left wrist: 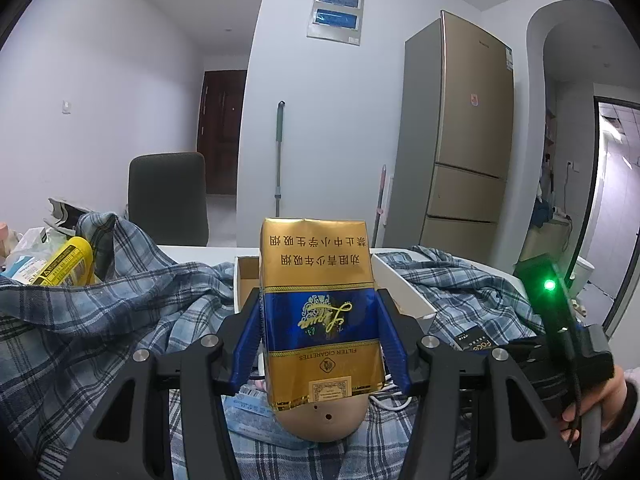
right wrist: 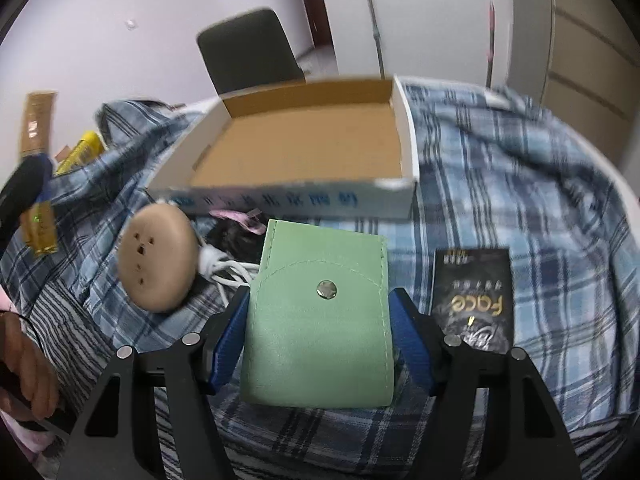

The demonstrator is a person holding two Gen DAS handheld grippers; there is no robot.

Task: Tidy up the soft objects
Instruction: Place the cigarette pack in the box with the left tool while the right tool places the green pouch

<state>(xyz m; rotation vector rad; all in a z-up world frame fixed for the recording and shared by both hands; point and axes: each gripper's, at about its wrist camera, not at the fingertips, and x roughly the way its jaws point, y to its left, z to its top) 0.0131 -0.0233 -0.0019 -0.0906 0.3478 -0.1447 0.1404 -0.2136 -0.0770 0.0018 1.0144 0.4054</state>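
Note:
My left gripper (left wrist: 318, 300) is shut on a gold and blue cigarette pack (left wrist: 318, 308) and holds it upright above the plaid cloth, in front of the open cardboard box (left wrist: 246, 276). My right gripper (right wrist: 318, 300) is shut on a green snap pouch (right wrist: 318, 320) just in front of the box (right wrist: 304, 148), which has nothing inside. The left gripper with its pack shows blurred at the left edge of the right wrist view (right wrist: 38, 220). A tan round device (right wrist: 158, 258) with a white cable lies left of the pouch; it also shows under the pack (left wrist: 320, 420).
A blue plaid cloth (right wrist: 520, 184) covers the table. A black "Face" packet (right wrist: 474, 296) lies right of the pouch. A yellow tube (left wrist: 66, 266) and bags sit at the left. A dark chair (left wrist: 168, 196) stands behind the table, a fridge (left wrist: 460, 140) beyond.

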